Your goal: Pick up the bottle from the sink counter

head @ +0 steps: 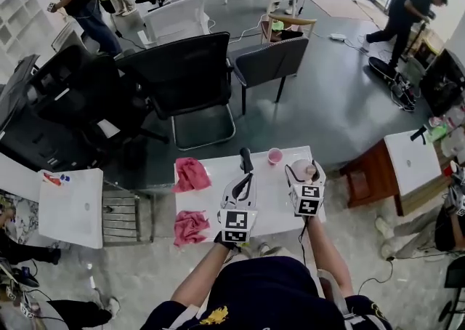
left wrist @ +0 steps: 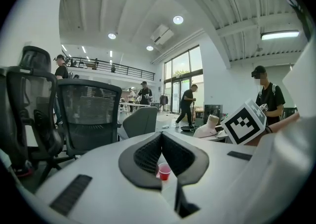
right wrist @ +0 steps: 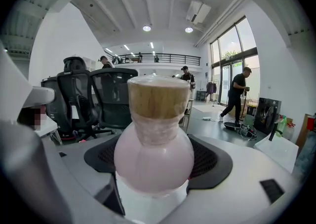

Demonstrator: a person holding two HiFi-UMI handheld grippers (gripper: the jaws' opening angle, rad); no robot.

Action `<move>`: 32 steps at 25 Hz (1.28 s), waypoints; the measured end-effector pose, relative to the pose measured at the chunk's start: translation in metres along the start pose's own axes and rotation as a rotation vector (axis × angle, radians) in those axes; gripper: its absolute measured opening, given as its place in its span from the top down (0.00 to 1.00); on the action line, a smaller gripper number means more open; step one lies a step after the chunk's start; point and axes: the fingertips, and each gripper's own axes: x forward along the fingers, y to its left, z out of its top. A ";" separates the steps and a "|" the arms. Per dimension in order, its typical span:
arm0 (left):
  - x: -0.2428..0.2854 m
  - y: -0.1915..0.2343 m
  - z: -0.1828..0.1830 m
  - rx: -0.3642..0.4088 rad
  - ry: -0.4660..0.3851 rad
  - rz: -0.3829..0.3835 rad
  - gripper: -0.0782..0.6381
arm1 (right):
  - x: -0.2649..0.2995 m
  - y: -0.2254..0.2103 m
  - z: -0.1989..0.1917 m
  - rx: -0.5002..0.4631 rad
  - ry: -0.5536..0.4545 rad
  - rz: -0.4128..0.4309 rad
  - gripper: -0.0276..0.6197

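Our right claw is clamped on the bottle, its dark ribbed pads pressing the round belly from both sides. The bottle is pale pink and bulbous, narrowing to a short neck wrapped in a cloudy, crinkled film, and it has a wide wood-coloured stopper on top. It stands upright between the jaws. We cannot tell whether its base touches the counter or is just off it.

From the head view we see the bottle at the far right corner of the white counter, close to both edges. The small red cup stands just to its left, near the far edge and apart from it.

Our left claw lies over the middle of the counter, jaws pressed together with nothing between them, pointing at the far edge. Through the gap under its pads we glimpse the red cup.

Two pink cloths lie along the left side. The strip between the two claws is bare. Beyond the far edge is grey floor, then a black chair and a grey chair
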 end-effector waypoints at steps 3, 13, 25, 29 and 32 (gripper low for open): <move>-0.020 -0.005 -0.006 -0.007 0.017 0.032 0.87 | -0.015 0.009 -0.009 -0.003 0.014 0.040 0.32; -0.055 -0.036 -0.006 0.037 0.015 0.112 0.87 | -0.043 0.011 -0.016 -0.018 -0.019 0.147 0.32; -0.084 -0.051 -0.003 0.054 0.015 0.216 0.87 | -0.078 0.023 -0.016 -0.038 -0.054 0.250 0.32; -0.089 -0.052 0.000 0.057 0.019 0.218 0.87 | -0.089 0.029 -0.012 -0.039 -0.061 0.267 0.32; -0.089 -0.051 0.006 0.064 0.008 0.211 0.87 | -0.095 0.034 -0.005 -0.038 -0.063 0.268 0.32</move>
